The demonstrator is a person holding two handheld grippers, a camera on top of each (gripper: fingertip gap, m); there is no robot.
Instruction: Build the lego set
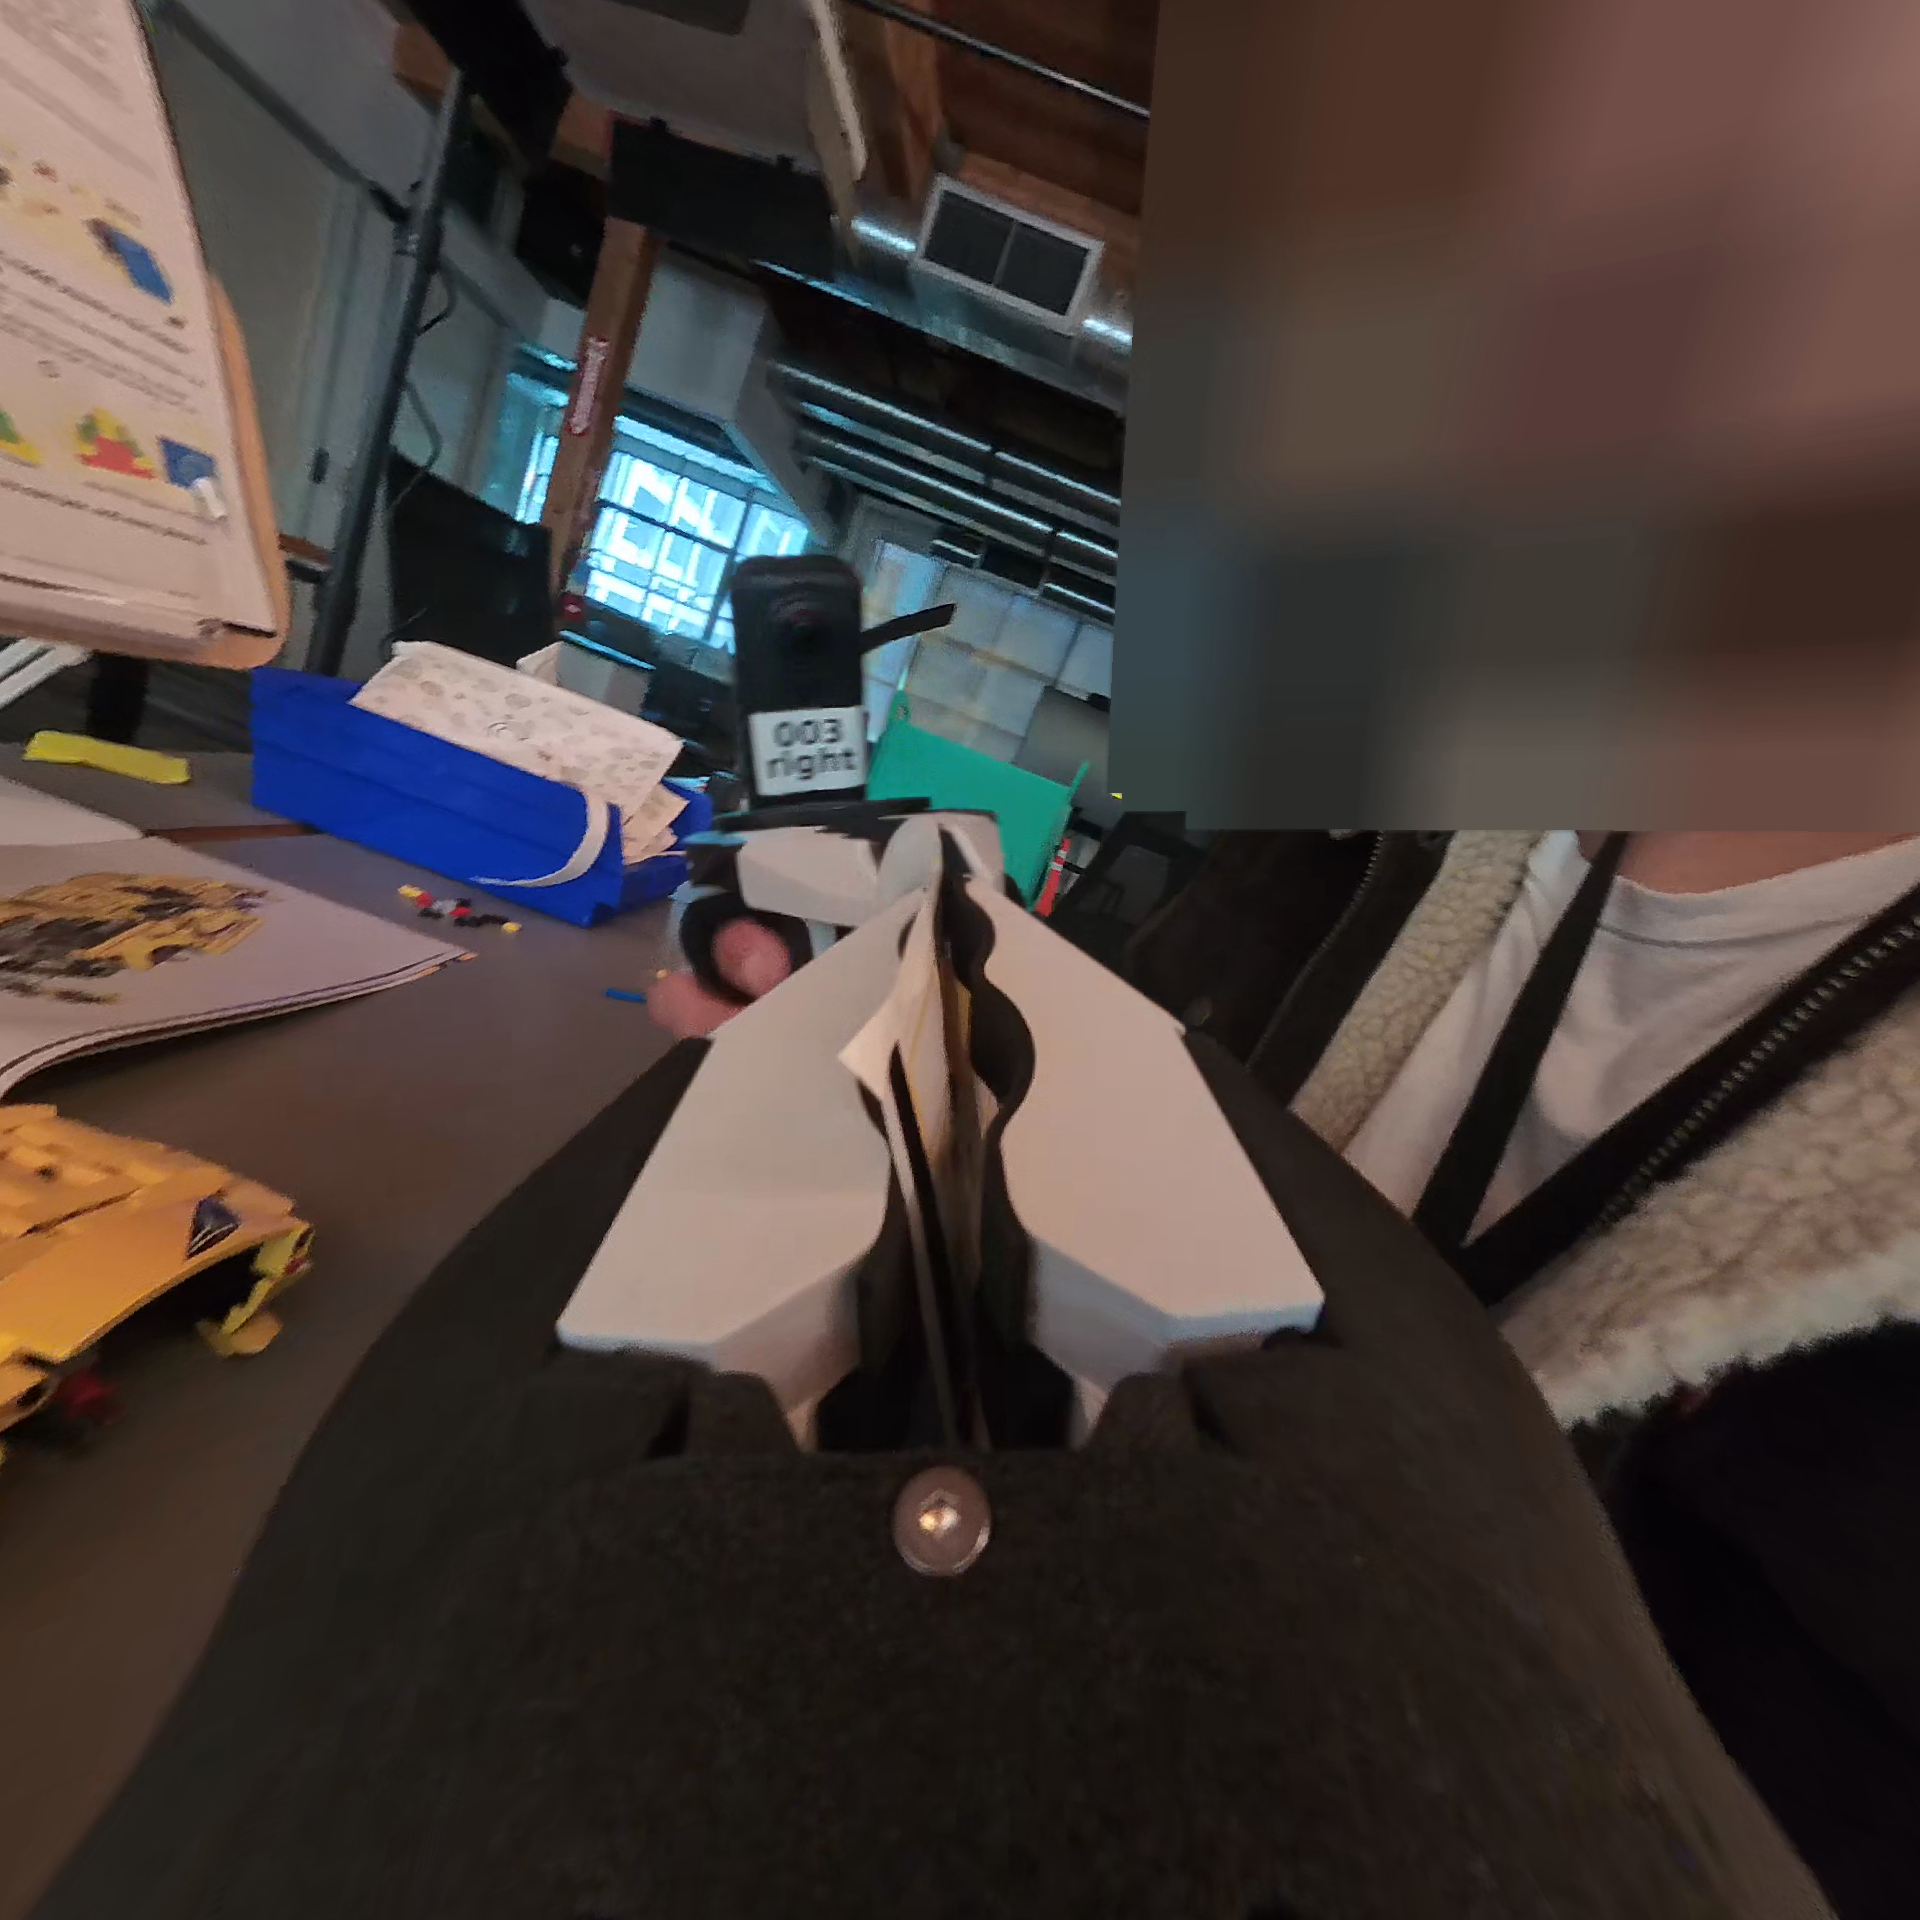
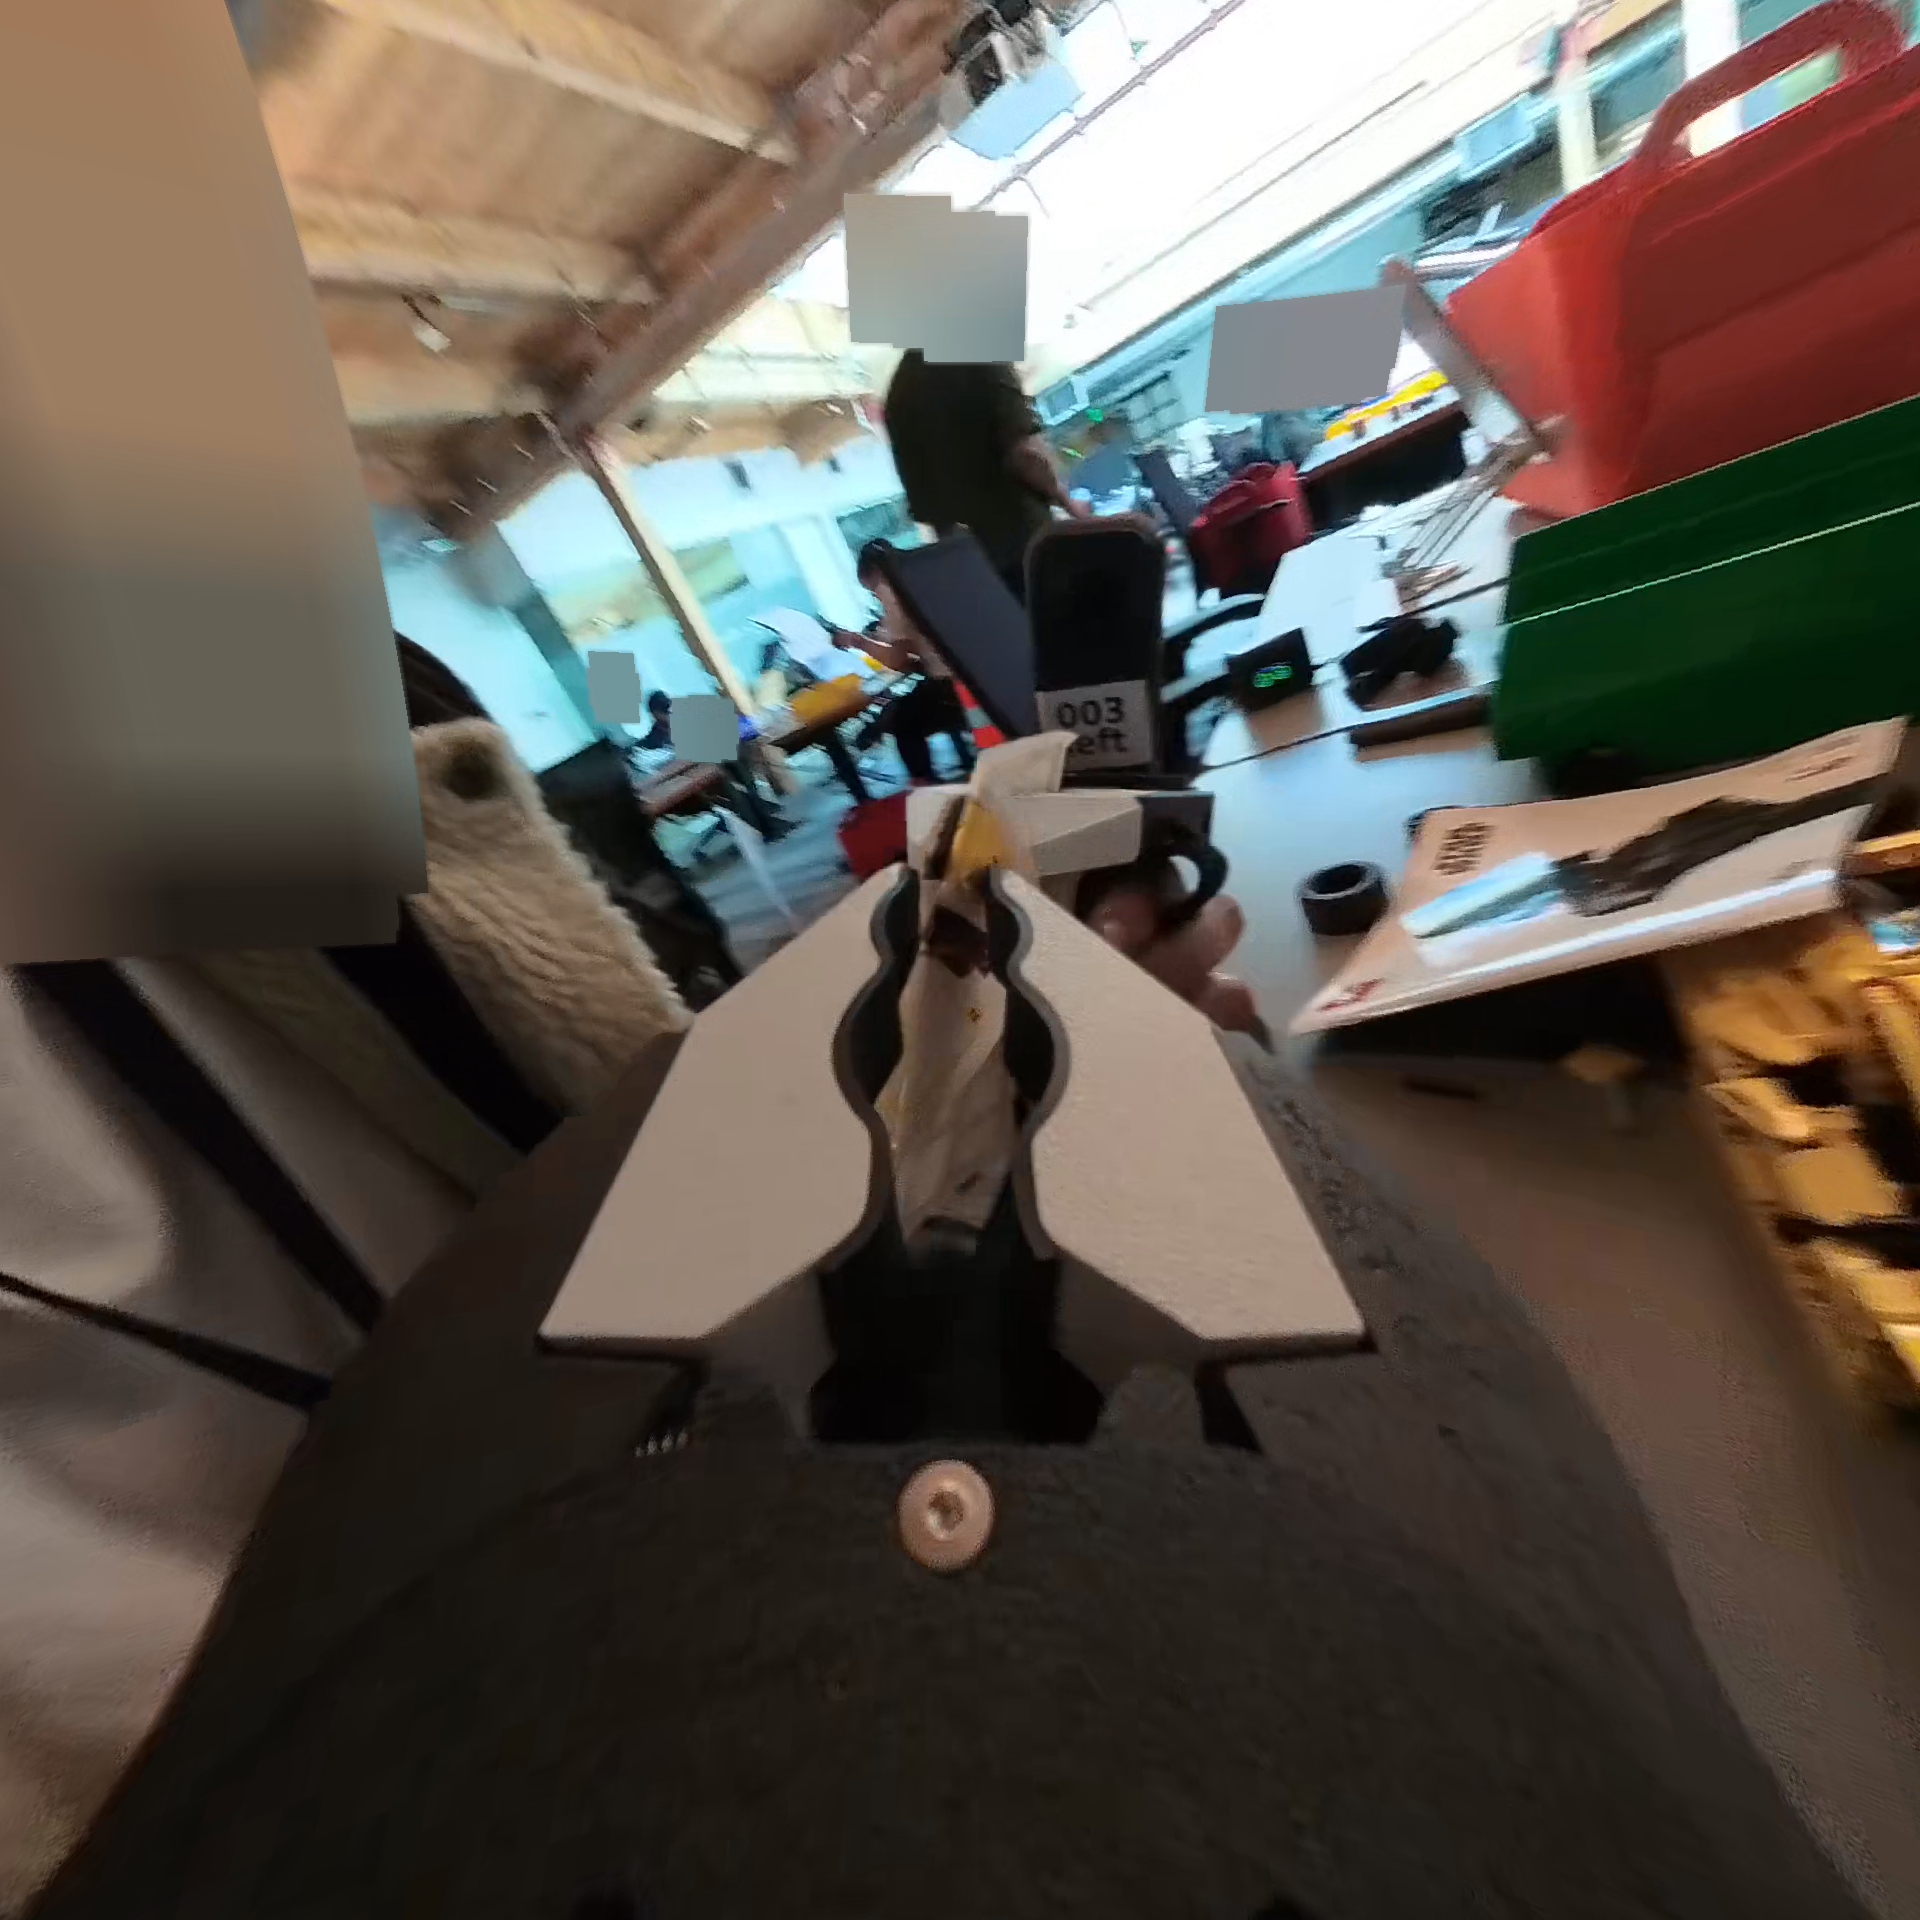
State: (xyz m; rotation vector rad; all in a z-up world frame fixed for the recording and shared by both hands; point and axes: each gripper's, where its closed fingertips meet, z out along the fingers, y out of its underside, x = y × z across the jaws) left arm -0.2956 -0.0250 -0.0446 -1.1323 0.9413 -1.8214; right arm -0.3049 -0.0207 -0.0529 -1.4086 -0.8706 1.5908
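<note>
Left gripper (image 1: 951, 935): pale grey wedge fingers, black wavy pads, black textured body, silver screw (image 1: 940, 1525) behind. Right gripper (image 2: 954, 904): identical build.

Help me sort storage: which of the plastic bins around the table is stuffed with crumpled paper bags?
The blue bin, left wrist view, behind the loose bricks. The green bin and red one show no paper.
</note>
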